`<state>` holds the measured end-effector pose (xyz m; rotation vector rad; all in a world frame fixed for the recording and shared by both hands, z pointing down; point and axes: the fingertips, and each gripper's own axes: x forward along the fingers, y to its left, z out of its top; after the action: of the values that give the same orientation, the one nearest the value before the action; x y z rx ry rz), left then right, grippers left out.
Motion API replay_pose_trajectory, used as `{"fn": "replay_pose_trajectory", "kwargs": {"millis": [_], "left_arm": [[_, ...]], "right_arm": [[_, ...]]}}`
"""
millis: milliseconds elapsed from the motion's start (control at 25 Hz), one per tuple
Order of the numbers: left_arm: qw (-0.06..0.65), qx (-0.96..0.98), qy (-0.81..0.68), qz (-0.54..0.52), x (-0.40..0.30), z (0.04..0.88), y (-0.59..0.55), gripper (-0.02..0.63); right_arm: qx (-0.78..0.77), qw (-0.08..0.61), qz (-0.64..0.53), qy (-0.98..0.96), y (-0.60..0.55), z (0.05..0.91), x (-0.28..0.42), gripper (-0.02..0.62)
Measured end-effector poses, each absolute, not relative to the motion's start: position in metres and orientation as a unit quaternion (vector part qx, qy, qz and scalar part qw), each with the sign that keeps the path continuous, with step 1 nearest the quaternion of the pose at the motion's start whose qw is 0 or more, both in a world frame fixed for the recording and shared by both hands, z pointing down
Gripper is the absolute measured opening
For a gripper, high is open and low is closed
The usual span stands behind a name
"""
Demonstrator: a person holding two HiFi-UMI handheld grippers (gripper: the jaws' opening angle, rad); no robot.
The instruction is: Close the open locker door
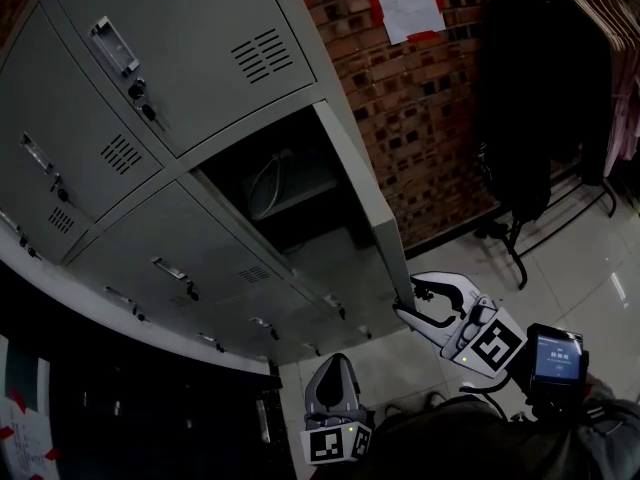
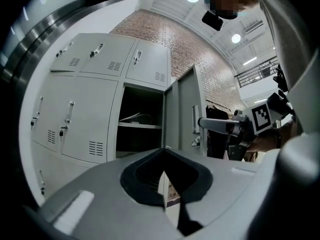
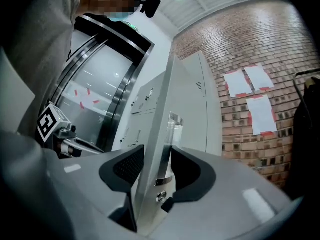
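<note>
The grey locker door stands swung out from its dark compartment, where a looped cable lies on a shelf. My right gripper is at the door's lower free edge. In the right gripper view the door runs between the jaws, its metal handle just above, and my right gripper stands open around the edge with small gaps at the pads. My left gripper hangs low in front of the lockers, shut and empty. In the left gripper view my left gripper faces the open door.
Closed locker doors fill the bank to the left and above. A brick wall with taped papers runs right of the lockers. A clothes rack with a dark coat stands on the tiled floor at right.
</note>
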<state>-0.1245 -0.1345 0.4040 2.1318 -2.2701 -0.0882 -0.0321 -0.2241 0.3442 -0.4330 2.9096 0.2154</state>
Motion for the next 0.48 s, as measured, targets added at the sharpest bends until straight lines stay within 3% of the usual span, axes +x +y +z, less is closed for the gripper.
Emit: {"fn": "replay_pose_trajectory", "kwargs": {"millis": [480], "left_arm": [[0.006, 0.678, -0.734, -0.031, -0.192, 0.403, -0.125, 0.002]], "right_arm": [[-0.131, 0.11, 0.066, 0.983, -0.202, 0.341, -0.103, 0.164]]}}
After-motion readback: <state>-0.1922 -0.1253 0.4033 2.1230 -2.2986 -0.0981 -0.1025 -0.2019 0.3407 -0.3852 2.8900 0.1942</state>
